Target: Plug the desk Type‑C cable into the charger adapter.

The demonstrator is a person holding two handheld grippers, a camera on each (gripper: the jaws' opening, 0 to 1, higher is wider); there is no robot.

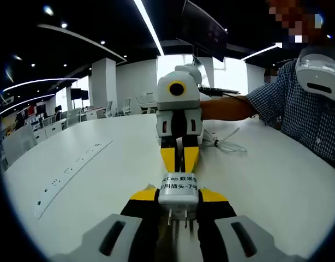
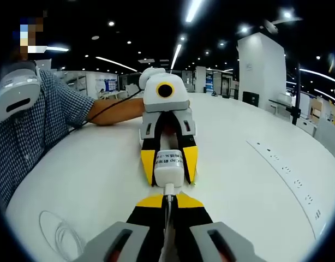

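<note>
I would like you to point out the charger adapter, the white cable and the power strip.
charger adapter (image 1: 178,195), left gripper view, on its labelled white body.
white cable (image 2: 55,234), right gripper view, on the coiled part lying on the table.
power strip (image 2: 290,170), right gripper view, on its flat top face.

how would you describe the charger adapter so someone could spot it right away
On the big white table, look between the two facing yellow-tipped grippers. The charger adapter is the small white block clamped in the left gripper, with a printed label on top and metal prongs at one end.

Your two grippers facing over the table (image 1: 276,180), charger adapter (image 1: 178,188) between them, power strip (image 1: 69,174) beside, person (image 1: 312,109) behind
</note>
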